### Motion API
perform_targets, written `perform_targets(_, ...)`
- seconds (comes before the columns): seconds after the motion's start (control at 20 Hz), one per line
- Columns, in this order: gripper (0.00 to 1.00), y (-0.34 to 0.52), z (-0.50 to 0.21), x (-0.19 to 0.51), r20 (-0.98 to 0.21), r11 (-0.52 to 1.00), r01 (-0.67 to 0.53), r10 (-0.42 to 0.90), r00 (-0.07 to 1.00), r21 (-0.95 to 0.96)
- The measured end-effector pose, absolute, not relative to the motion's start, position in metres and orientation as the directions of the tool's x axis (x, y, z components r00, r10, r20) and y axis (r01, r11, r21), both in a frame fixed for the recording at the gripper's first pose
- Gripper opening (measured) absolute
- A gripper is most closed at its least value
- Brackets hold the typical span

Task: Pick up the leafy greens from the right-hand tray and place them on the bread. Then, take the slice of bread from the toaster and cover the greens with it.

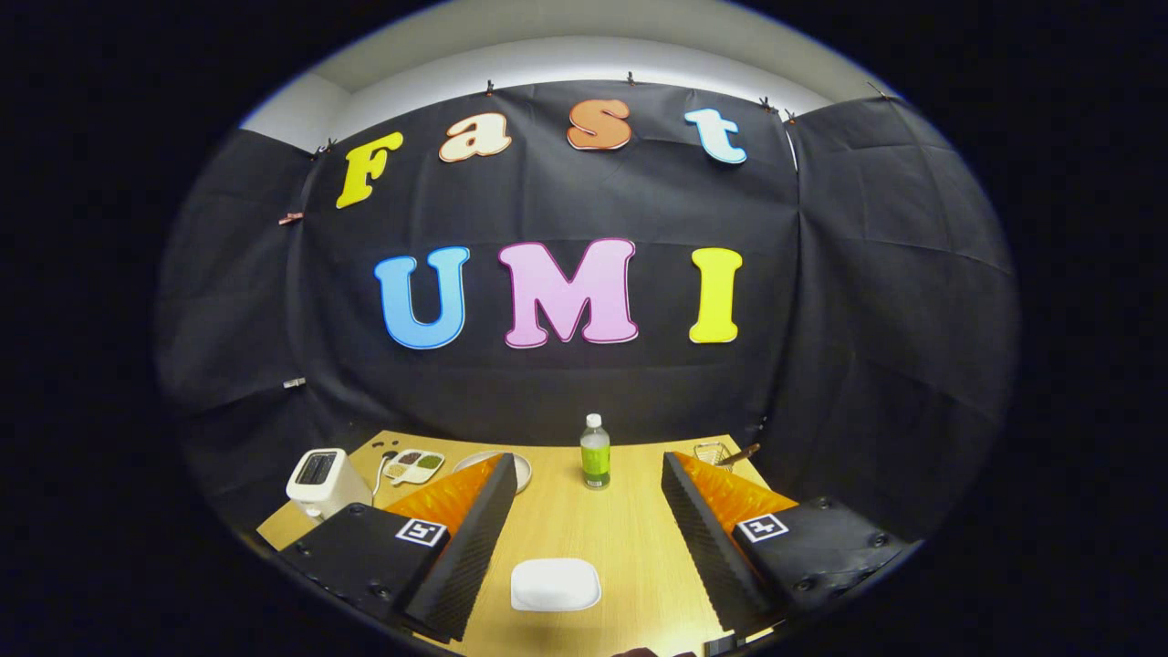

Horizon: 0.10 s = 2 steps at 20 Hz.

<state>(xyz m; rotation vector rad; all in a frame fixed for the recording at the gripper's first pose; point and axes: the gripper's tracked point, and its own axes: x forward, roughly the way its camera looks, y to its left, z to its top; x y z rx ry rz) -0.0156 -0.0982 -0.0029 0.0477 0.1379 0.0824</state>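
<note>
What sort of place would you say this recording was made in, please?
Probably a staged recording booth rather than a real kitchen: black cloth walls surround one wooden table holding a toaster and a bottle. The hand-held gripper is open above it.

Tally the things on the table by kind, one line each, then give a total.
Toaster: 1
Divided tray: 1
Round plate: 1
Bottle: 1
Wire basket: 1
White slab between the open gripper fingers: 1
Total: 6

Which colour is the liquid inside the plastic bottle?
Green, in the clear plastic bottle beyond the open tool; gripper view.
</note>
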Motion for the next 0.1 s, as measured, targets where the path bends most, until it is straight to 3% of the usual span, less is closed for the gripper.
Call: perform_targets(0.1,0.99,-0.0992,-0.0099,-0.0168,-0.155,0.994,-0.087,0.097,0.983,0.069)
